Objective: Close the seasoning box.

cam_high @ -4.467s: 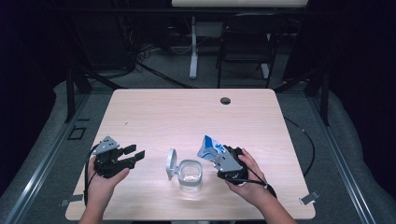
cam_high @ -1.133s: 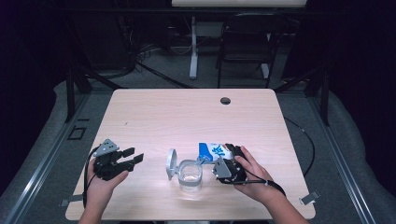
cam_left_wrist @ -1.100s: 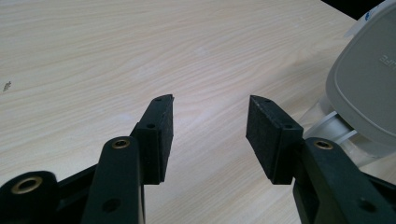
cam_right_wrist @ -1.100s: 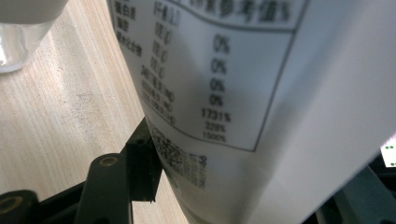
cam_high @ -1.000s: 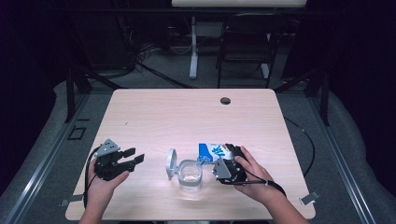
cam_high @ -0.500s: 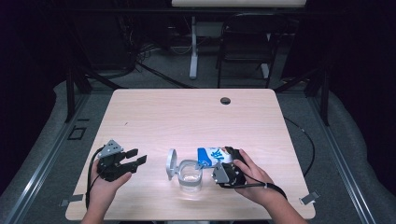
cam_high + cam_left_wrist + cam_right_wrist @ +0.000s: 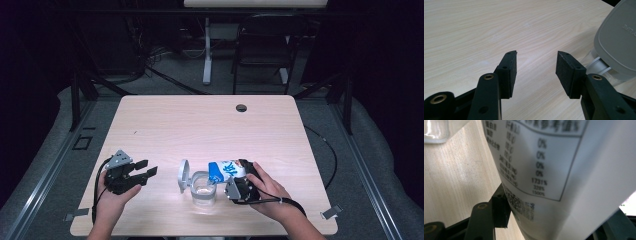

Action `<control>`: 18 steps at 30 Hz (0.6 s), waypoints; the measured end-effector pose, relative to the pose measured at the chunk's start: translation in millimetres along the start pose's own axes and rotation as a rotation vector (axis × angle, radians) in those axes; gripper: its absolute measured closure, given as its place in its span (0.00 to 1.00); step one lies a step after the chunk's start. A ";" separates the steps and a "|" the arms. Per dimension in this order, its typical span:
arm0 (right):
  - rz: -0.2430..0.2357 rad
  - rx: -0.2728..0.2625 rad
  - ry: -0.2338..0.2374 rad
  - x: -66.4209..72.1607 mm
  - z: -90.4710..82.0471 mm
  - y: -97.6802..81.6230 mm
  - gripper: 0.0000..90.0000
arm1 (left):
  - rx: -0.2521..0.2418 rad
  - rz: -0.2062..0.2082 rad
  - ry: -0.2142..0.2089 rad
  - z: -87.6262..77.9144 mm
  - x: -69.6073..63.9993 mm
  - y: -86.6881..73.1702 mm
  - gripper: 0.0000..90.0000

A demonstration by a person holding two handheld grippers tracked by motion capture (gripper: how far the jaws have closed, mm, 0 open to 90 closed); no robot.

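Note:
My right gripper (image 7: 237, 179) is shut on a blue and white pouch (image 7: 226, 170), tipped almost level with its mouth over a clear container (image 7: 203, 189). The container's grey lid (image 7: 183, 175) stands hinged open on its left side. In the right gripper view the pouch's white printed label (image 7: 544, 157) sits between the jaws of the right gripper (image 7: 559, 217), and the container's corner (image 7: 434, 130) shows at the top left. My left gripper (image 7: 145, 170) rests open on the table to the container's left. The left gripper view shows the left gripper (image 7: 536, 67) holding nothing, with the lid (image 7: 619, 37) at the right.
The light wooden table (image 7: 200, 125) has a round cable hole (image 7: 241, 107) near its far edge. A chair and a stand's leg are on the floor beyond the table. A cable runs off the table's right side.
The pouch has tipped lower, from raised and slanted to almost level over the container, and the right hand has shifted slightly toward the container. The left gripper has barely moved.

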State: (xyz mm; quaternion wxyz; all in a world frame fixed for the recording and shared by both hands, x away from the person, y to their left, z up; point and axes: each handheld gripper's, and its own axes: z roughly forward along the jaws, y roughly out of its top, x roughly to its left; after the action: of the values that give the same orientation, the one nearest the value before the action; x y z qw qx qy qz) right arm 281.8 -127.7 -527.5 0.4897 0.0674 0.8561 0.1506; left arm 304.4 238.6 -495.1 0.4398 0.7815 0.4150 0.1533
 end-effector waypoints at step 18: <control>-0.077 0.004 -0.004 2.1 3.8 7.9 0.46 | -0.019 -0.019 0.007 -5.7 5.6 0.0 0.58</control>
State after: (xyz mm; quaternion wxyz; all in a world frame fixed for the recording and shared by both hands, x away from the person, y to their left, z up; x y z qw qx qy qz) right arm 283.7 -118.9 -528.4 0.4967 0.0356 0.8574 0.1297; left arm 304.3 246.2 -492.6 0.4474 0.7728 0.4224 0.1557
